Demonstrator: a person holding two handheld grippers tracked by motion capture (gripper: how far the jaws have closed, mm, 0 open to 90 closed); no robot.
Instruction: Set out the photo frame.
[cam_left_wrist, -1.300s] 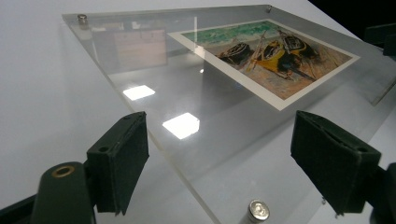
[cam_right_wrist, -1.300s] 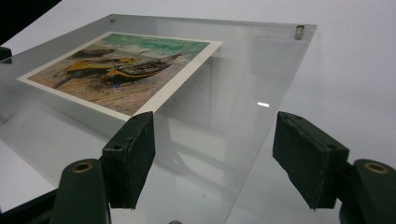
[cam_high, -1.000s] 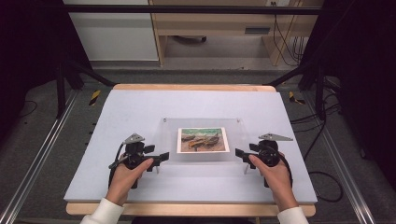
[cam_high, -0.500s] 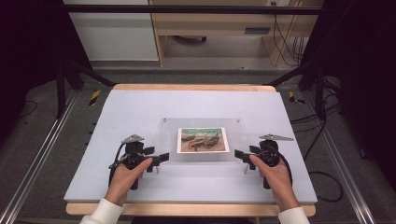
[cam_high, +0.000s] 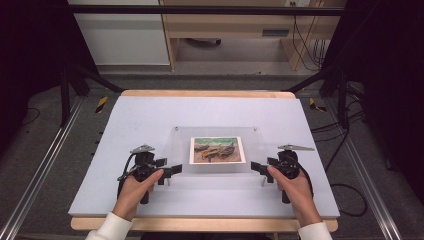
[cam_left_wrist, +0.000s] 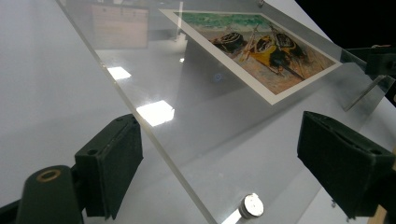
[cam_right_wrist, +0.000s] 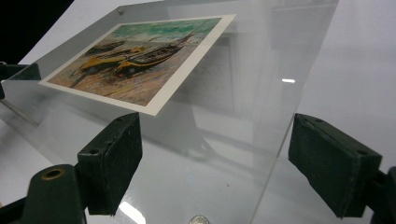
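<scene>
One worktop. One clear acrylic frame, enclosing one boat print. Two hand-held grippers: left gripper and right gripper, each with two black jaws. Two hands: left hand, right hand.

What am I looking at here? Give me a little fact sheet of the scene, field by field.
Surface: pale grey table top
Main item: clear acrylic frame lying flat
Inside it: printed picture of beached boats
Left gripper: jaws open, astride the frame's left edge
Right gripper: jaws open, astride its right edge
Held by: a person's two hands
</scene>
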